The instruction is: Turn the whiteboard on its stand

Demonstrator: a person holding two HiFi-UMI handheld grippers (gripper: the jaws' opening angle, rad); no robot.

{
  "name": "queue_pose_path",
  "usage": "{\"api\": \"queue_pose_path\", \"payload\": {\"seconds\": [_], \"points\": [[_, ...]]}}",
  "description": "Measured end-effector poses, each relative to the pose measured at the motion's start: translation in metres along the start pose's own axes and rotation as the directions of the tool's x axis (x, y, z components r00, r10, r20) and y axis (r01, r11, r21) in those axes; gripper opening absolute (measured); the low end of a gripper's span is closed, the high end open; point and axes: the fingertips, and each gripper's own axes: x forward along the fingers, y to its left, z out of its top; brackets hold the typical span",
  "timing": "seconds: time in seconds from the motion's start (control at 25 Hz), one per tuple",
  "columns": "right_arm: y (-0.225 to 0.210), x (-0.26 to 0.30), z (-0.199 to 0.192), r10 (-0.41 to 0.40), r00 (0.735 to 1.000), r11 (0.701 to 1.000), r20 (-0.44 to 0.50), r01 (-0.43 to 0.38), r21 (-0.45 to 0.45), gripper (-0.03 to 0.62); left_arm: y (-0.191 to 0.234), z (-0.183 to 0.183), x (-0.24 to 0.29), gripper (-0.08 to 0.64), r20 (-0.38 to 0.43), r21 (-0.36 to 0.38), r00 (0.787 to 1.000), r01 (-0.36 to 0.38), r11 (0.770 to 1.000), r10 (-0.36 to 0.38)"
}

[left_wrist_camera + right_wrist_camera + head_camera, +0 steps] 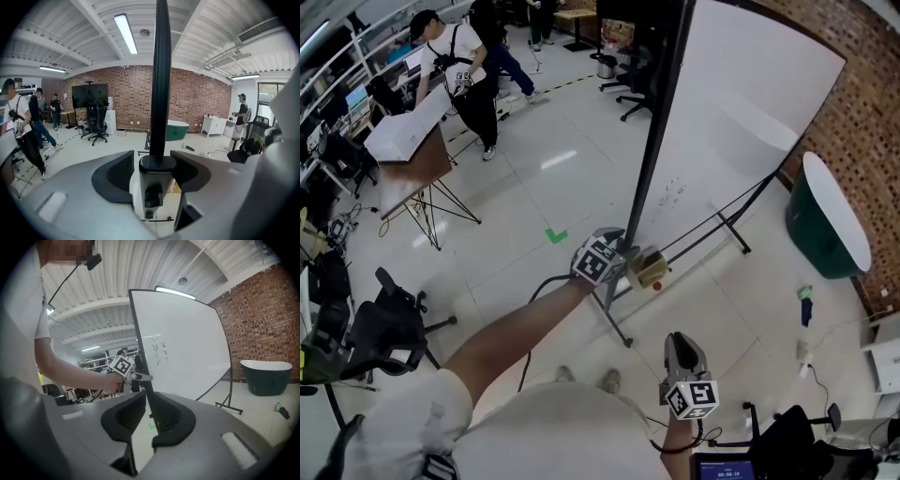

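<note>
The big whiteboard [741, 103] stands on its black stand [712, 220], and I look down its black side edge. My left gripper [628, 258] is at that edge near the floor. In the left gripper view the black edge [161, 70] rises straight up between the jaws. The post's cap [157, 163] sits between the pads of the left gripper [157, 165], which hold it at a wide opening. My right gripper [678, 342] hangs nearer to me and touches nothing. The jaws of the right gripper [147, 401] are a narrow gap apart and hold nothing. It faces the whiteboard [187, 348].
A dark green tub [825, 220] stands by the brick wall [862, 112] on the right. At the left a tilted board rests on a tripod [408, 150], with a person [469, 66] behind it. An office chair [384, 328] is at my left. A green tape mark [555, 235] lies on the floor.
</note>
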Motion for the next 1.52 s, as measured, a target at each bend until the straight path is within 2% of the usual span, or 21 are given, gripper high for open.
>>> {"api": "queue_pose_path", "payload": {"seconds": [0.16, 0.36, 0.96, 1.52], "points": [[-0.004, -0.002, 0.000, 0.005, 1.000, 1.000, 0.002, -0.005, 0.007, 0.055, -0.002, 0.003, 0.003, 0.247, 0.006, -0.007, 1.000, -0.009, 1.000, 0.009], [-0.010, -0.005, -0.003, 0.014, 1.000, 1.000, -0.002, -0.014, 0.007, 0.055, -0.005, 0.009, 0.005, 0.193, 0.019, -0.009, 0.999, -0.027, 1.000, 0.028], [-0.015, -0.012, -0.005, 0.021, 0.999, 1.000, -0.029, -0.021, -0.002, 0.055, -0.006, 0.009, 0.005, 0.192, 0.044, -0.012, 0.999, -0.016, 1.000, 0.016], [-0.041, -0.026, 0.001, -0.001, 1.000, 1.000, -0.020, 0.001, -0.013, 0.055, -0.004, 0.011, 0.002, 0.189, 0.063, -0.041, 0.997, -0.043, 0.998, 0.046]]}}
